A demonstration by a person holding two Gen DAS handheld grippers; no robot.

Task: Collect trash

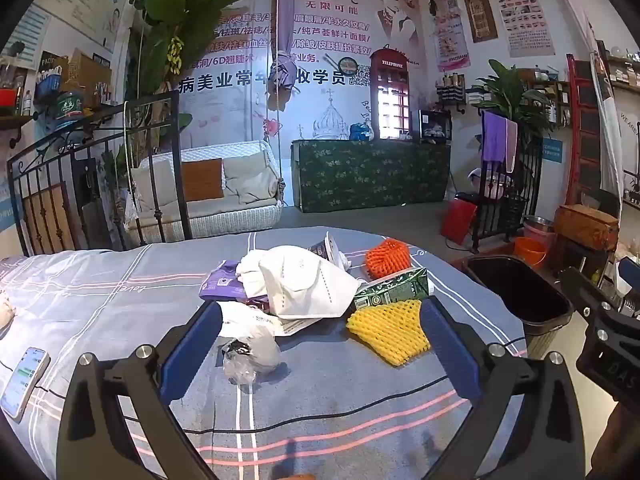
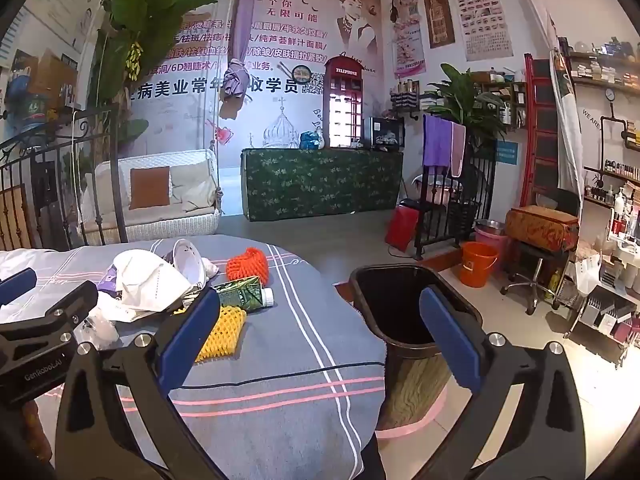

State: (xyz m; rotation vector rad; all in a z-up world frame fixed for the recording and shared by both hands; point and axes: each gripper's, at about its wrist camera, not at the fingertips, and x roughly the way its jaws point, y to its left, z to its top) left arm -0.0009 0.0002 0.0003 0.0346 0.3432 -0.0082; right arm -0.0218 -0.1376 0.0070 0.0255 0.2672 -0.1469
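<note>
A heap of trash lies on the grey checked bedspread (image 1: 100, 300): a white face mask (image 1: 304, 284), a purple wrapper (image 1: 220, 284), a green carton (image 1: 392, 290), an orange foam net (image 1: 386, 258), a yellow foam net (image 1: 390, 330) and a crumpled clear bag (image 1: 250, 354). My left gripper (image 1: 320, 344) hovers open just before the heap, nothing between its blue pads. My right gripper (image 2: 320, 328) stands open too, over the bed's right edge. Its left finger partly hides the yellow foam net (image 2: 224, 332). A dark bin (image 2: 408, 304) stands on the floor beside the bed.
A phone (image 1: 24, 380) lies at the bed's left edge and a thin black cable (image 1: 360, 404) runs across the cover. An iron bed frame (image 1: 100, 184) stands behind. On the floor at the right are an orange bucket (image 2: 478, 262), a stool (image 2: 532, 276) and shelves (image 2: 612, 200).
</note>
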